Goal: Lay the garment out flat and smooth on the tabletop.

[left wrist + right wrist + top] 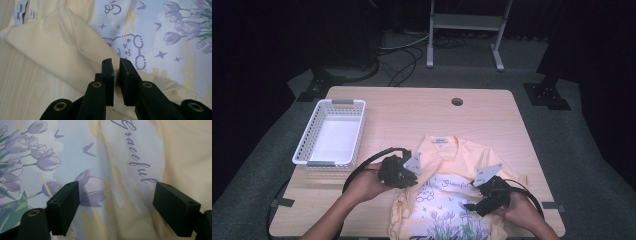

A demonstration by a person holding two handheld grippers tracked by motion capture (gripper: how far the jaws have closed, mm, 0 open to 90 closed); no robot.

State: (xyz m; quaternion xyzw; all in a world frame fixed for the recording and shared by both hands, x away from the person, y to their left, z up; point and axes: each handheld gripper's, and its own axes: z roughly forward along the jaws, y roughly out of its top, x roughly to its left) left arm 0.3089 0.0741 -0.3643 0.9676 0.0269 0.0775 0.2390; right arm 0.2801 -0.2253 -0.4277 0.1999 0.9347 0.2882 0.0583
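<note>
Left gripper (pixel 398 172) pinching folded sleeve (pixel 62 50) of yellow T-shirt (pixel 462 160) lower centre; right gripper (pixel 488 196) hovering, jaws open; folding barely starting; basket (pixel 307 145) waiting empty.

a pale yellow t-shirt (pixel 452 190) lies front side up on the near right part of the tabletop (pixel 412 115), its collar towards the far edge and its hem running off the near edge. the chest carries a light blue print with purple tulips, small stars and butterflies, a cartoon face with glasses and the word "graceful" in purple script. a white label sits inside the collar. its left sleeve is folded inward over the print, and the cloth is creased.
</note>
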